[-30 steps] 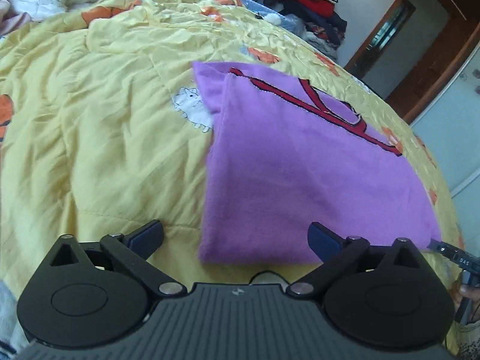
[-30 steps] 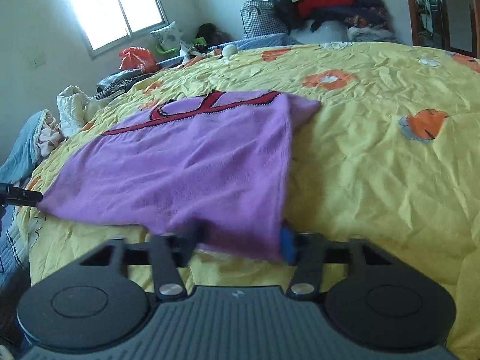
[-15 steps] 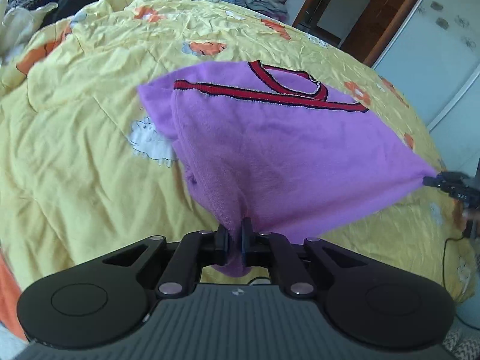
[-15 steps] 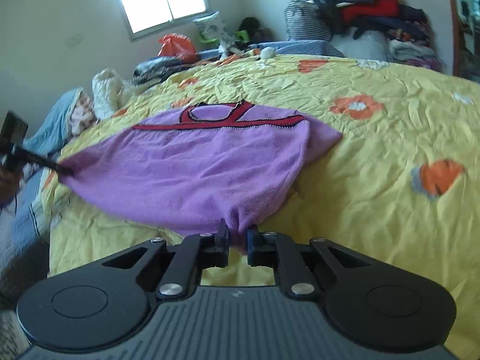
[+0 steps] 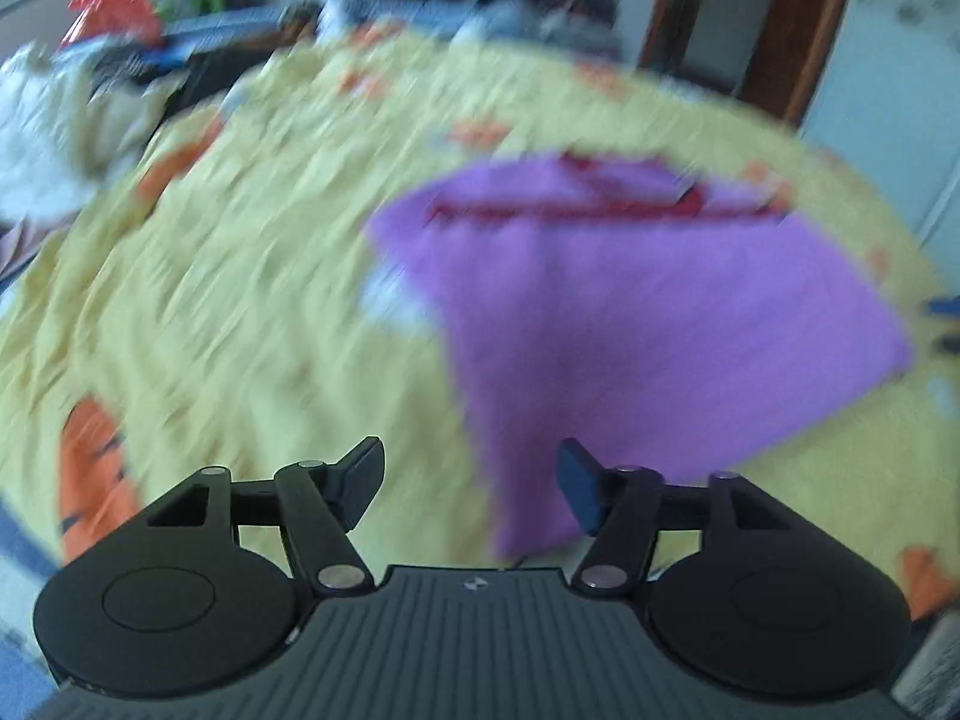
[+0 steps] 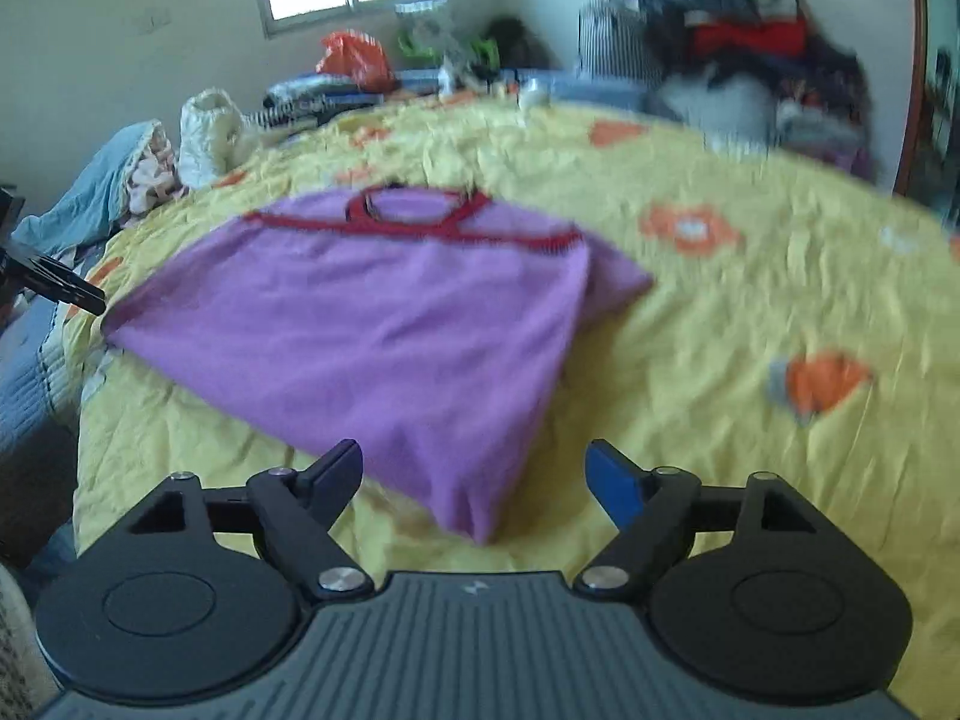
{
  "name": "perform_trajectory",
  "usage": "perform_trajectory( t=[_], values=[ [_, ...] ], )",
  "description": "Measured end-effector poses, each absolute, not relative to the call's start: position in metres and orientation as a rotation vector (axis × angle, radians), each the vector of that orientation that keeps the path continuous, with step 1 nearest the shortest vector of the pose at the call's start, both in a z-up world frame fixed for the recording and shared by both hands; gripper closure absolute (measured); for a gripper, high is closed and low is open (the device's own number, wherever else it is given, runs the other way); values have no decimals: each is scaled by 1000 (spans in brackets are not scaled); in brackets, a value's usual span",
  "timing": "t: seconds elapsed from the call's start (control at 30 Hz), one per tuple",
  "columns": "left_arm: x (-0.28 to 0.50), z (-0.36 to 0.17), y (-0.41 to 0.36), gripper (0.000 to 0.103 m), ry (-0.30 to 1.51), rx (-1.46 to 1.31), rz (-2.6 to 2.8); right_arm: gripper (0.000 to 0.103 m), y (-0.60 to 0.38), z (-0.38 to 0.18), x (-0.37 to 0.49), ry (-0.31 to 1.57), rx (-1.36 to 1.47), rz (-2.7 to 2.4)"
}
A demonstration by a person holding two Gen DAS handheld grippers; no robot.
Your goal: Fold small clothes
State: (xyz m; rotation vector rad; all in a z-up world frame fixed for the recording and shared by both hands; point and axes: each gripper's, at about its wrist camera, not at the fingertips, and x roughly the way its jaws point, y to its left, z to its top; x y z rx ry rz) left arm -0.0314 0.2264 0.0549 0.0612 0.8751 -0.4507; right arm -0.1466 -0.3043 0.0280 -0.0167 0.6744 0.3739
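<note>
A small purple top with red trim (image 5: 648, 312) lies flat on the yellow bedspread (image 5: 240, 312), its sides folded in. In the right wrist view the top (image 6: 384, 324) shows with the red neckline at the far end. My left gripper (image 5: 470, 477) is open and empty, just above the top's near left corner. My right gripper (image 6: 474, 471) is open and empty, just above the near right corner. The left gripper's fingers (image 6: 54, 282) also show at the left edge of the right wrist view, by the top's other corner. The left wrist view is blurred.
The yellow bedspread (image 6: 750, 312) with orange flowers covers the bed. Piles of clothes (image 6: 750, 42) and bags (image 6: 351, 57) stand at the far side. A blue garment (image 6: 102, 186) lies at the left edge. A wooden door frame (image 5: 774, 30) stands at the back right.
Both grippers were shut on the top's near corners half a second ago. Both have opened and let go, and the top now lies flat. Both cameras have pulled back.
</note>
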Motion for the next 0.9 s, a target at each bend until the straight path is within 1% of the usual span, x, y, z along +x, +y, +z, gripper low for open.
perform_trajectory(
  t=[0.03, 0.07, 0.17, 0.23, 0.3, 0.33, 0.4, 0.43, 0.5, 0.53, 0.57, 0.6, 0.63, 0.77, 0.83, 0.9],
  values=[
    [-31, 58, 217, 24, 853, 34, -462, 21, -292, 29, -143, 646, -41, 386],
    [-28, 58, 207, 21, 830, 17, -476, 21, -281, 27, -136, 627, -55, 376],
    [-9, 37, 173, 21, 795, 9, -482, 21, -254, 8, -100, 645, -90, 338],
    [5, 9, 152, 20, 817, 42, -456, 21, -246, -8, -75, 691, -52, 330],
    [14, -17, 147, 19, 855, 58, -438, 21, -244, -21, -60, 738, -11, 329],
    [8, -22, 146, 18, 808, 105, -444, 21, -242, -27, -60, 736, -46, 314],
    [-2, -24, 145, 16, 793, 191, -444, 21, -240, -32, -69, 718, -126, 310],
    [-5, -23, 149, 14, 805, 193, -418, 20, -243, -32, -74, 718, -140, 306],
    [-6, -14, 162, 13, 808, 127, -419, 20, -248, -24, -75, 758, -103, 301],
    [-5, -7, 164, 10, 785, 106, -430, 20, -248, -18, -73, 769, -83, 291],
    [-2, 1, 162, 7, 759, 96, -436, 17, -248, -13, -70, 760, -61, 269],
    [4, 7, 157, 1, 735, 83, -442, 13, -249, -9, -65, 746, -32, 227],
    [13, 11, 150, 0, 719, 66, -453, 1, -250, -6, -57, 733, 3, 181],
    [64, 1, 123, 0, 738, 31, -428, 0, -245, -2, -21, 687, 116, 73],
    [86, -10, 114, 0, 763, 39, -400, 0, -237, -5, -4, 666, 100, 43],
    [100, -19, 112, 0, 791, 29, -352, 0, -229, -12, 16, 690, 76, 4]
  ],
)
